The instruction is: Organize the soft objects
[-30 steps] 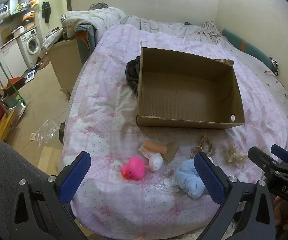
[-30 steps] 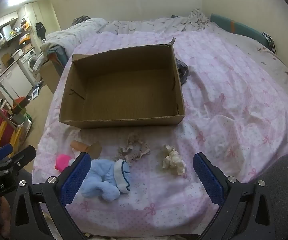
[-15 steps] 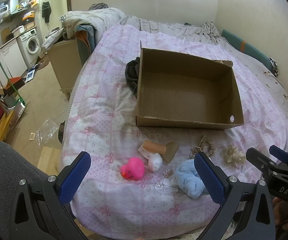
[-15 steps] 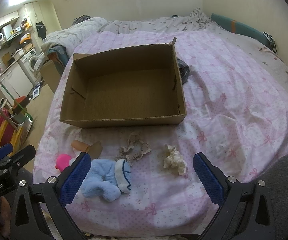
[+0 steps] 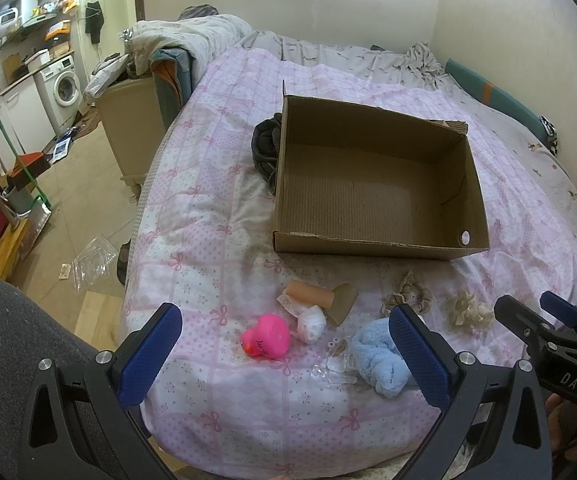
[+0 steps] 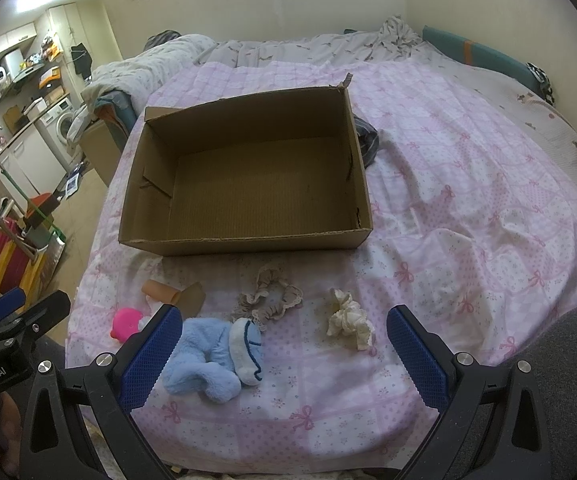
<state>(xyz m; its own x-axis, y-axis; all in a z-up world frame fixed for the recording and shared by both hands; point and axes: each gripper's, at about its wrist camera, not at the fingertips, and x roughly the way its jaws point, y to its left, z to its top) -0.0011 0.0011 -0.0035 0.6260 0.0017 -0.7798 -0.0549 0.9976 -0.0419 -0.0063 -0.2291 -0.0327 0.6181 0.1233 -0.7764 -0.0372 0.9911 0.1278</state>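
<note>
Both pairs of jaws stand wide apart and grip nothing. Seen from its own camera, the left gripper (image 5: 286, 338) fills the bottom of the frame with its blue-padded fingers (image 5: 150, 354) spread above the near edge of the pink-and-white quilted bed cover (image 5: 192, 208). The right gripper (image 6: 282, 340) hovers likewise at the bottom of its frame, pads (image 6: 416, 360) well apart.

An open brown cardboard box (image 6: 244, 236) sits in the middle of each view with nothing inside it. Below it in the frame lies a row of soft things on the quilt: a light blue plush toy with a white face (image 6: 214, 354) at lower centre-left of the right view, partly behind the left pad; a beige ruffled scrunchie (image 6: 272, 298) just above it; and a cream ruffled scrunchie (image 6: 348, 322) to its right, apart from both. In the left view a bright pink rubber duck (image 5: 266, 336) lies at lower centre, beside a small white cloth bundle (image 5: 311, 322) and a tan cardboard tube (image 5: 312, 294). A dark bundle of fabric (image 5: 264, 152) touches the box's far left side.
</note>
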